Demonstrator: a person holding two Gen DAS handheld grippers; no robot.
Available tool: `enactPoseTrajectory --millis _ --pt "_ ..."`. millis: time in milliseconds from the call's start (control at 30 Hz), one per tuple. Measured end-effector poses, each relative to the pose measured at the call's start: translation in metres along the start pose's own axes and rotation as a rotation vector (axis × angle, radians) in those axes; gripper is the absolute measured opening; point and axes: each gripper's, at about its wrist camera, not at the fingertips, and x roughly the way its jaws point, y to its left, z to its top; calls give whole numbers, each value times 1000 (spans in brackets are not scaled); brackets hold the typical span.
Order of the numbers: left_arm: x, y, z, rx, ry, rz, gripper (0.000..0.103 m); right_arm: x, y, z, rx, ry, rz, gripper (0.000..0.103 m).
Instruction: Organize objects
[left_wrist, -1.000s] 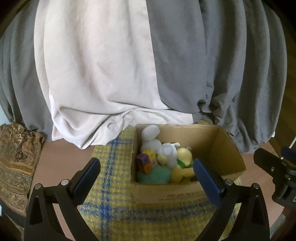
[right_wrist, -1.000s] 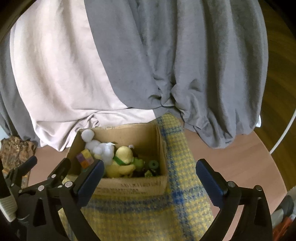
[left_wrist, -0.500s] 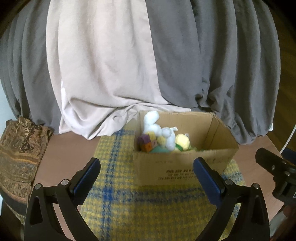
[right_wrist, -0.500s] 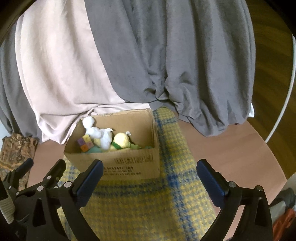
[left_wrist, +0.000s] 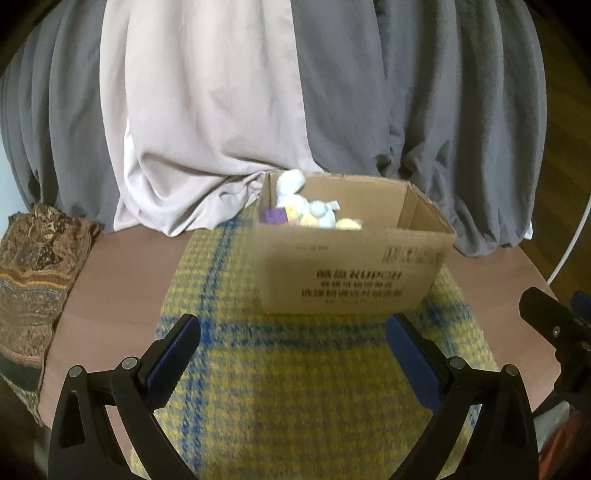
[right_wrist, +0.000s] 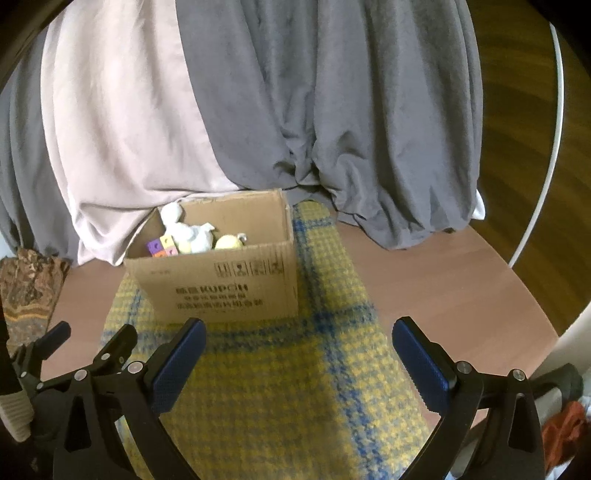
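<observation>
Change since earlier: both cameras have drawn back and lower; the open brown cardboard box (left_wrist: 351, 273) now shows its printed front wall, and less of its contents shows.
Left wrist view, box: stands on a yellow and blue checked woven cloth (left_wrist: 295, 387) spread over the round reddish-brown desk (left_wrist: 122, 280).
Left wrist view, toys: white plush toy (left_wrist: 295, 192), purple and yellow cubes (left_wrist: 279, 216) and a pale yellow plush (left_wrist: 349, 223) lie inside, at the box's left part.
Left wrist view, left hand-held gripper (left_wrist: 293, 350): spread wide, holding nothing, near the box's front.
Left wrist view, surroundings: grey and pale pink draped fabric (left_wrist: 221, 110) behind; patterned brown textile (left_wrist: 33, 280) at the desk's left edge.
Right wrist view, right hand-held gripper (right_wrist: 299, 354): spread wide, holding nothing, over the cloth and right of the box's front.
Right wrist view, box: left of centre, the toys against its left and back walls.
</observation>
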Motion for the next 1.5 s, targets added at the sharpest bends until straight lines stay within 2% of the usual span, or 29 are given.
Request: enactPoseTrajectory --millis 567,933,1500 --pt "-10 5 -69 29 56 14 102 -9 -15 -70 43 73 26 101" --pt "-5 6 -101 40 87 41 102 -3 -24 -100 75 110 25 101" --pt "-4 7 -112 42 110 46 102 0 -24 -113 72 138 32 101"
